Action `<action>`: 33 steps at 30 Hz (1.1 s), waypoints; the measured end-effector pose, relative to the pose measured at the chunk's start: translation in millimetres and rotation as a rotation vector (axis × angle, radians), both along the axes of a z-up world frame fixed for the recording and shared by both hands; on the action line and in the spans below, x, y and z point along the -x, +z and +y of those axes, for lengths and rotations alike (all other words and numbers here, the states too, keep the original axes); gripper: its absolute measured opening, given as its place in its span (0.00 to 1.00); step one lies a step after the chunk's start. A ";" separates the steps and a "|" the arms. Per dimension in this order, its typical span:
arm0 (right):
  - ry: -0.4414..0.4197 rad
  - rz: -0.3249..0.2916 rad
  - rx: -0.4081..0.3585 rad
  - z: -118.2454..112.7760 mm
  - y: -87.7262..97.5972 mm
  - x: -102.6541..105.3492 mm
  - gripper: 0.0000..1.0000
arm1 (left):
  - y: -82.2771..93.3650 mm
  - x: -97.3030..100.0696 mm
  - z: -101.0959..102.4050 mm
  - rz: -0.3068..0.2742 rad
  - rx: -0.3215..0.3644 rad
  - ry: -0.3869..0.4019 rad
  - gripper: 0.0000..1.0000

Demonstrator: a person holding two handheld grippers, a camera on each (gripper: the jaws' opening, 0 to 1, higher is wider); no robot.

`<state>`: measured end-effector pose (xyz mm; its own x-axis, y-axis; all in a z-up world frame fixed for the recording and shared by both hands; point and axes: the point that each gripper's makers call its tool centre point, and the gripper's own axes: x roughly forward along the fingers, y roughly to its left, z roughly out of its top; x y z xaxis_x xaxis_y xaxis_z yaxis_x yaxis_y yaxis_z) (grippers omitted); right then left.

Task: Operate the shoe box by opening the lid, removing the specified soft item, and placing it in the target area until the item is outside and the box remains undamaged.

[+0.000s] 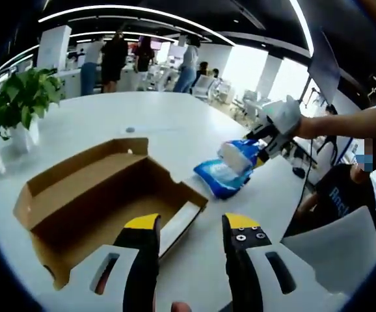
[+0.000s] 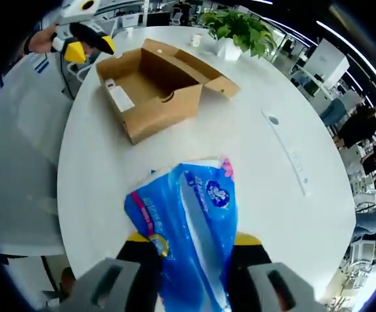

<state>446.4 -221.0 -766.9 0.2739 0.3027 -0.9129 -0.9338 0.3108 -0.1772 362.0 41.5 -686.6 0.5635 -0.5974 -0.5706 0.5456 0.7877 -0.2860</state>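
- Blue packet (image 2: 188, 227) sits pinched between my right gripper (image 2: 194, 250) jaws, held over the white table (image 2: 259, 188), well apart from the open shoe box (image 2: 155, 88).
- Its lower end is cut off from sight.
- My left gripper (image 1: 191, 224), jaws spread and holding nothing, hovers at the box's near edge.
- From there I see the packet's side (image 1: 230, 169).

Round white table (image 2: 253, 156), potted green plant (image 1: 20, 97) at its edge, people standing (image 1: 113, 58) behind

box (image 2: 150, 88) on table (image 2: 253, 175), packet (image 2: 188, 221) beside
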 end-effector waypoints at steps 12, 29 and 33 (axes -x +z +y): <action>-0.033 0.012 0.037 -56.1 -11.6 2.7 0.36 | -4.4 4.5 -10.5 0.015 -0.010 0.007 0.38; -0.063 0.027 0.077 -115.7 -26.3 0.5 0.36 | -7.3 0.8 -28.4 0.022 -0.023 0.001 0.39; -0.063 0.031 0.083 -123.5 -29.2 -0.9 0.36 | -8.8 0.5 -31.9 0.026 -0.026 -0.001 0.39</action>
<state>447.3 -344.5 -796.1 0.2610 0.2091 -0.9424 -0.9182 0.3550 -0.1756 361.5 9.5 -695.4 0.5474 -0.5830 -0.6004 0.5388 0.7945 -0.2801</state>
